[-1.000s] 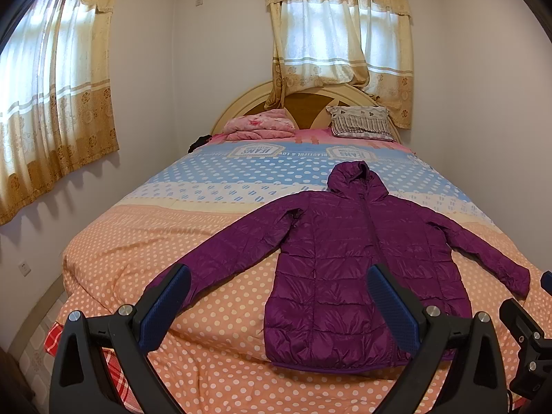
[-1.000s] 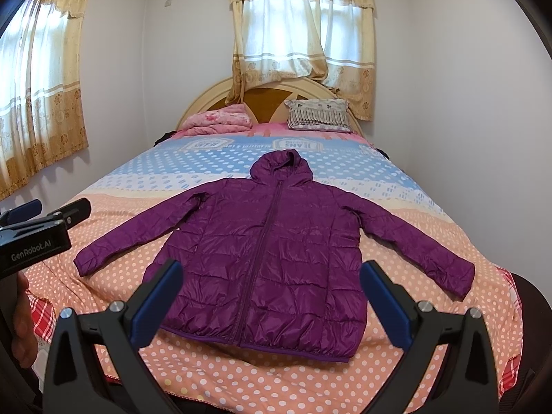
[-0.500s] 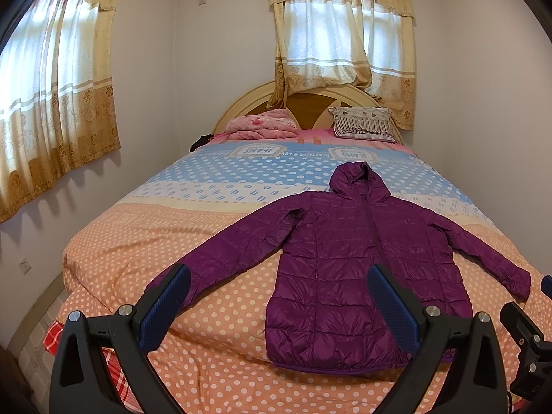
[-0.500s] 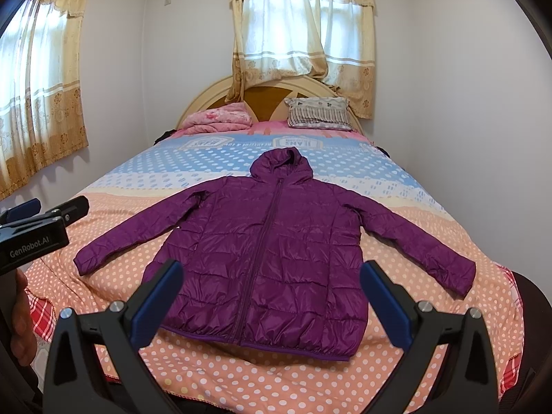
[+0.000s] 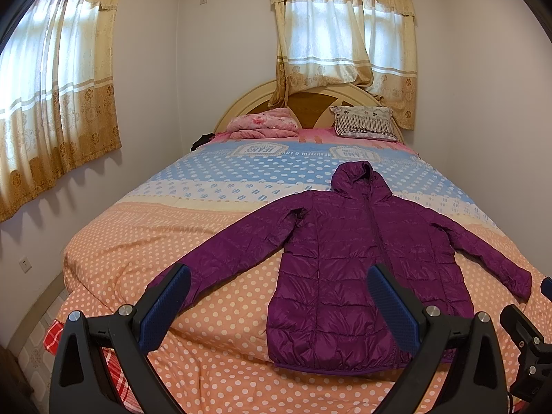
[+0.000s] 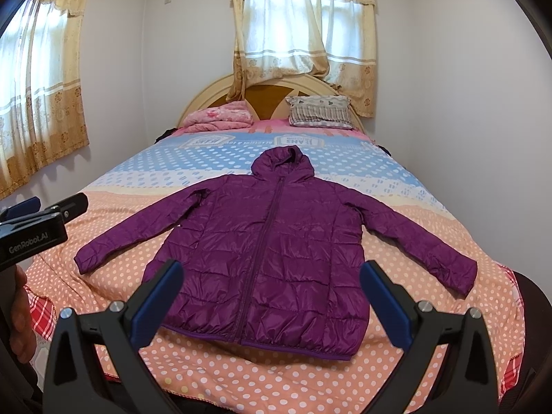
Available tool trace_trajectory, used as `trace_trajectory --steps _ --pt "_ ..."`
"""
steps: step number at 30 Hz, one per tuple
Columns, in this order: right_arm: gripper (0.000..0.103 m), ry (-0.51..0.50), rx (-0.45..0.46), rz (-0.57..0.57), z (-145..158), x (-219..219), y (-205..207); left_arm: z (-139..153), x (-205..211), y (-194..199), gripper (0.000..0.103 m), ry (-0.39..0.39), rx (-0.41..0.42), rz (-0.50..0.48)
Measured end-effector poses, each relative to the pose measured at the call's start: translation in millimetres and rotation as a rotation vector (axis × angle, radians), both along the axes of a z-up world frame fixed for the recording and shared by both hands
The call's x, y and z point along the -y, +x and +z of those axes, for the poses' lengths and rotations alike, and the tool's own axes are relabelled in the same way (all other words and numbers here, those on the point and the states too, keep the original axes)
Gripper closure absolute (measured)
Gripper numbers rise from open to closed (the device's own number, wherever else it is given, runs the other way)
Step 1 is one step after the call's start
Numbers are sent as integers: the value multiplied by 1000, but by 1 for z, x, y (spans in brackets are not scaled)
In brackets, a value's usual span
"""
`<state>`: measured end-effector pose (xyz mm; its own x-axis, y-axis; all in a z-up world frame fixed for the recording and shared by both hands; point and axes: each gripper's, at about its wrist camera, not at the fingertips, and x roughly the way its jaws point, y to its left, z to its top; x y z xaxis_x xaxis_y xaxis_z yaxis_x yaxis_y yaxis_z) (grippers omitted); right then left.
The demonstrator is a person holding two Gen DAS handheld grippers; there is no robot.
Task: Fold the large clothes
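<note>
A purple hooded puffer jacket (image 5: 358, 262) (image 6: 269, 241) lies flat and zipped on the bed, front up, both sleeves spread out, hood toward the headboard. My left gripper (image 5: 279, 296) hovers open near the foot of the bed, level with the jacket's left sleeve cuff and hem, holding nothing. My right gripper (image 6: 272, 293) is open too, held above the jacket's hem with nothing between its blue pads. The left gripper's body (image 6: 31, 234) shows at the left edge of the right wrist view, with a hand below it.
The bed (image 5: 145, 241) has an orange polka-dot cover, blue further back. A folded pink blanket (image 5: 262, 126) and a striped pillow (image 5: 365, 124) lie by the headboard. Walls stand close on both sides; curtained windows are at the left and back.
Both views have shifted very slightly; the jacket sits a touch lower and nearer in each. Both grippers stay open and the jacket has not moved.
</note>
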<state>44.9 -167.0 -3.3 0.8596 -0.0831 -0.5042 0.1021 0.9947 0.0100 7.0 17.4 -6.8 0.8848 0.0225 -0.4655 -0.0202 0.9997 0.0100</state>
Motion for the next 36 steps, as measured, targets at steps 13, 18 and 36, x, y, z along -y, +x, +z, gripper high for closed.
trace_trajectory --steps 13,18,36 --pt "0 6 -18 -7 -1 -1 3 -5 -4 8 1 -9 -26 9" --pt "0 20 -17 -12 -6 7 9 -13 -2 17 1 12 -30 2" --pt "10 144 -185 -567 -99 259 43 -87 39 153 1 127 -132 -53"
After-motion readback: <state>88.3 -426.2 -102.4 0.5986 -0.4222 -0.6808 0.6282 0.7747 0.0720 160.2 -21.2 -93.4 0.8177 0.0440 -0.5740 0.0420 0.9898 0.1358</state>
